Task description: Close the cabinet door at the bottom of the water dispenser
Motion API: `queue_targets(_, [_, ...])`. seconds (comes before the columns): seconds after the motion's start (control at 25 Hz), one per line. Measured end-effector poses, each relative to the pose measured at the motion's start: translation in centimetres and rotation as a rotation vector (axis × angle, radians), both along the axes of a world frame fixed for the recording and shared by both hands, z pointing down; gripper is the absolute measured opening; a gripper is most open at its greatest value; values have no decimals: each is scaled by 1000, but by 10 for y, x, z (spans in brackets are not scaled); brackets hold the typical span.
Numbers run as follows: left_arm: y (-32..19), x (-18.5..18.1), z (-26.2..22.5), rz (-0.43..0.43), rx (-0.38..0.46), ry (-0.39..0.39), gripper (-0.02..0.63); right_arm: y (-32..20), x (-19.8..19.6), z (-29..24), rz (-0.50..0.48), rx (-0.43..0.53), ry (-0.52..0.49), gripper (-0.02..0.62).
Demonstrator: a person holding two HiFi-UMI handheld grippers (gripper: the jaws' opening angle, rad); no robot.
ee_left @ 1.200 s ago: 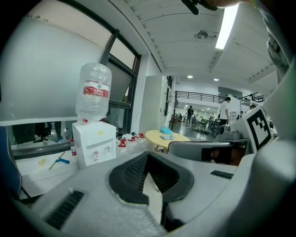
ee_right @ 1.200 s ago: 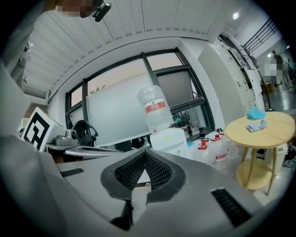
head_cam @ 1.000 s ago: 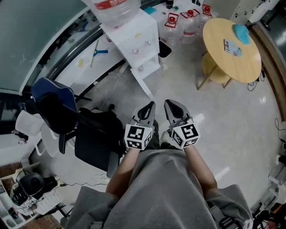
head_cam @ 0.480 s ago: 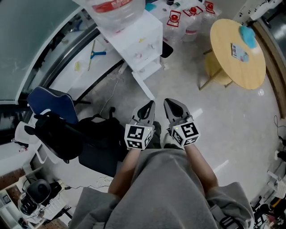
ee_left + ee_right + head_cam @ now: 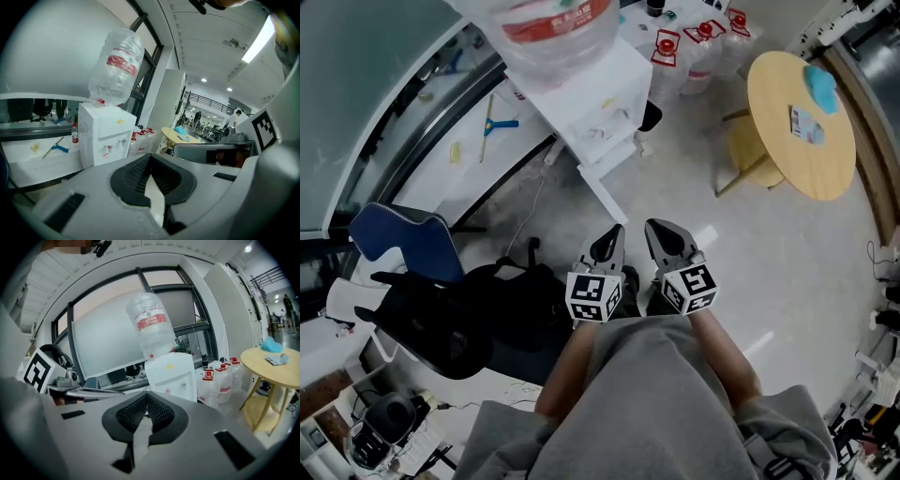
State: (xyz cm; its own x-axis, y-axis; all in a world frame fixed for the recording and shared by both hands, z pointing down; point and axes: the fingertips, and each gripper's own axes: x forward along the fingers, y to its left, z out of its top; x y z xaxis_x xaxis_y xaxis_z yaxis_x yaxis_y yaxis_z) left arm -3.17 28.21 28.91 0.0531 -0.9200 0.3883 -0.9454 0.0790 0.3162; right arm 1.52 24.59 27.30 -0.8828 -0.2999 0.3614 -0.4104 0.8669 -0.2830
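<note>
- Water dispenser point(image 5: 598, 89) stands at 12 o'clock from the grippers. Its bottom cabinet door point(image 5: 602, 187) is open, swung out toward them.
- Left gripper point(image 5: 612, 234): jaws pressed together, nothing between them, near the door's edge but apart from it.
- Right gripper point(image 5: 661, 232): jaws pressed together, empty.

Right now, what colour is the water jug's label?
Red label, clearest in right gripper view.

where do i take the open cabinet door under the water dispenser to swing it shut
Near its free edge, the end of the cabinet door nearest you, far from the hinge at the water dispenser. It is a thin panel swung out, so probably come at its left face with the left gripper and push.
</note>
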Motion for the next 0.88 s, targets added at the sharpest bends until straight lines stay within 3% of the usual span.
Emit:
queue_targets(0.52, [-1, -34, 80, -99, -116, 70, 8, -12, -22, 80, -92, -45, 123, 11])
queue_targets(0.88, [-29, -39, 116, -95, -160, 69, 8, -21, -35, 129, -157, -92, 154, 12])
